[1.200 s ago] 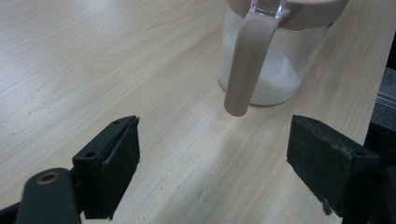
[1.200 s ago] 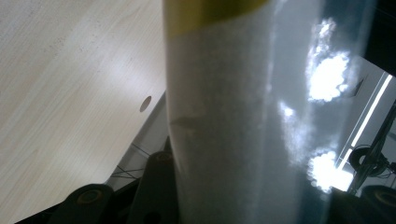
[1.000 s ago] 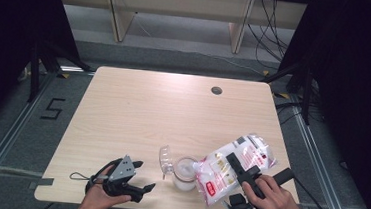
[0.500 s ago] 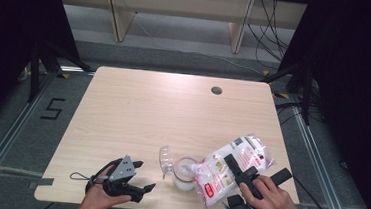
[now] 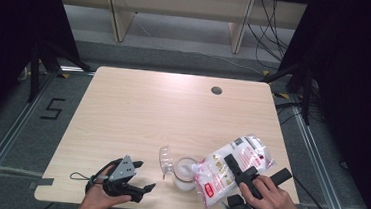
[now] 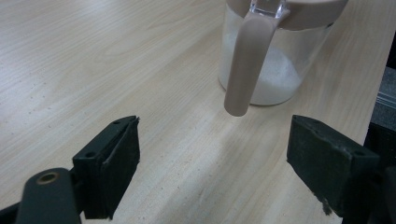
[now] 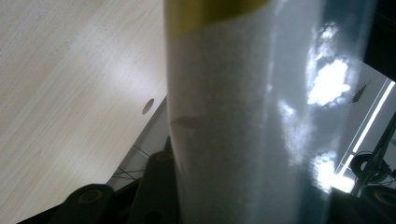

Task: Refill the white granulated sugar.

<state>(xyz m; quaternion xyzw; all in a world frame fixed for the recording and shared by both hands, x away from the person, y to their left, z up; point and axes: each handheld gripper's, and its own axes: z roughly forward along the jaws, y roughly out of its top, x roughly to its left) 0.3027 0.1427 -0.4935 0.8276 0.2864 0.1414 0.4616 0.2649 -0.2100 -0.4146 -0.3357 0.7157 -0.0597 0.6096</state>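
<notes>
Gripping a glossy plastic bag (image 5: 232, 171) of white granules, our right gripper (image 5: 242, 175) is clenching it near the table's (image 5: 173, 108) front right corner. We are holding the bag tilted, its long axis slanting from the right edge down toward the front, its lower end meeting the mouth of a clear round jar (image 5: 185, 173) with a beige rim. Our left gripper (image 5: 140, 178) is resting released by the front edge, jaws wide apart, facing the jar.

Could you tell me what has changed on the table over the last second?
Nothing visibly changed: the right claw still holds the tilted white plastic bag over the clear glass jar, and the left claw stays open beside it.
</notes>
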